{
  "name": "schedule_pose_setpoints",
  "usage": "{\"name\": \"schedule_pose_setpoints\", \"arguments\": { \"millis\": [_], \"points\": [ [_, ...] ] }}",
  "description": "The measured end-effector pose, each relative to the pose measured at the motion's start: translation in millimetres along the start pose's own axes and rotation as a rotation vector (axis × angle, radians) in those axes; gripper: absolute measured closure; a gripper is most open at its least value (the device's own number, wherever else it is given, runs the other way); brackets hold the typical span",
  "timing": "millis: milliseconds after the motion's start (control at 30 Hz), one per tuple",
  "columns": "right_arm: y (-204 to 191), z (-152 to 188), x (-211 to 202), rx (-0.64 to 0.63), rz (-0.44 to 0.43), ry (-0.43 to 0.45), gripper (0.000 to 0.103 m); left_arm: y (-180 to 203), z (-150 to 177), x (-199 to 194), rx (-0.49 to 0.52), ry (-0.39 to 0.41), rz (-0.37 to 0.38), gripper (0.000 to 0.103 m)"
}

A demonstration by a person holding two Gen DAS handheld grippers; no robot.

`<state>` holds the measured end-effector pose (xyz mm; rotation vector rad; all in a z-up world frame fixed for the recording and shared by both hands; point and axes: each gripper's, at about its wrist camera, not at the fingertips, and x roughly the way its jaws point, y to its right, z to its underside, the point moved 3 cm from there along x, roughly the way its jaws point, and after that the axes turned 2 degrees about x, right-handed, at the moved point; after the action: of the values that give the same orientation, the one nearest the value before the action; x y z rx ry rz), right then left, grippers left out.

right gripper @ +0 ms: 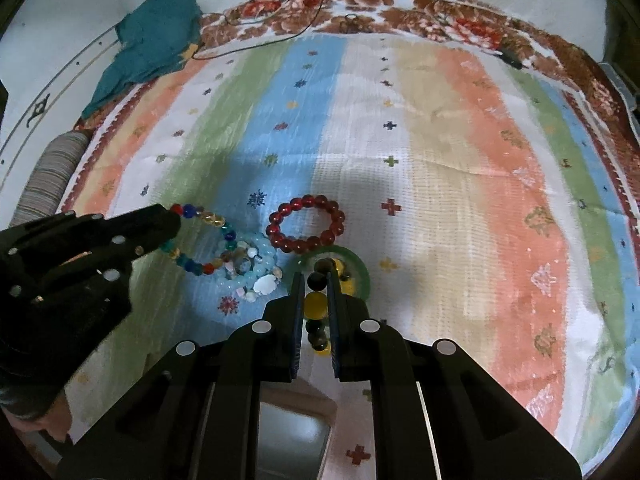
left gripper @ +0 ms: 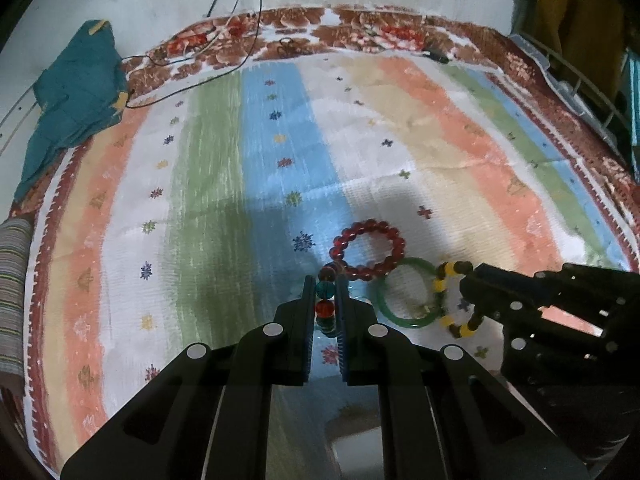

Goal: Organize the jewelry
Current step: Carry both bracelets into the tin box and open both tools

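Right wrist view: my right gripper (right gripper: pixel 313 284) clamps the yellow-black bracelet (right gripper: pixel 316 304); left gripper (left gripper: pixel 325 292) clamps the multicoloured bracelet (left gripper: pixel 325 308), whose round beads could slip free.

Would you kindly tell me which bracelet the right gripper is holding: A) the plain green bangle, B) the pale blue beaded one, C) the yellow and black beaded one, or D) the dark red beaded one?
C: the right gripper is shut on the yellow and black beaded bracelet, whose beads sit between its fingers.
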<state>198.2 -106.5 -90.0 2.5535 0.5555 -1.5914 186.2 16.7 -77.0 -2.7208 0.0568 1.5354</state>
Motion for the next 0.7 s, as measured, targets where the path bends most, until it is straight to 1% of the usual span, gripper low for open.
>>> {"name": "schedule_pose_setpoints", "arguments": {
  "millis": [200, 333, 467, 700],
  "points": [
    [2.1, 7.8, -12.1, -0.005, 0.029, 0.027, 0.091, 5.7, 6.2, -17.0, 0.009, 0.028, -0.009, 0.094],
    [0.6, 10.4, -22.1, -0.026, 0.06, 0.064, 0.091, 8.8, 10.9, -26.7, 0.011, 0.039, -0.004, 0.094],
    [0.6, 13.1, -30.3, -0.04, 0.066, 0.09, 0.091, 12.5, 14.7, -40.0, 0.008, 0.057, 0.01, 0.094],
    [-8.6, 26.3, -52.2, -0.073, 0.057, 0.14, 0.091, 21.6, 29.0, -57.3, 0.018, 0.061, 0.024, 0.094]
  ]
}}
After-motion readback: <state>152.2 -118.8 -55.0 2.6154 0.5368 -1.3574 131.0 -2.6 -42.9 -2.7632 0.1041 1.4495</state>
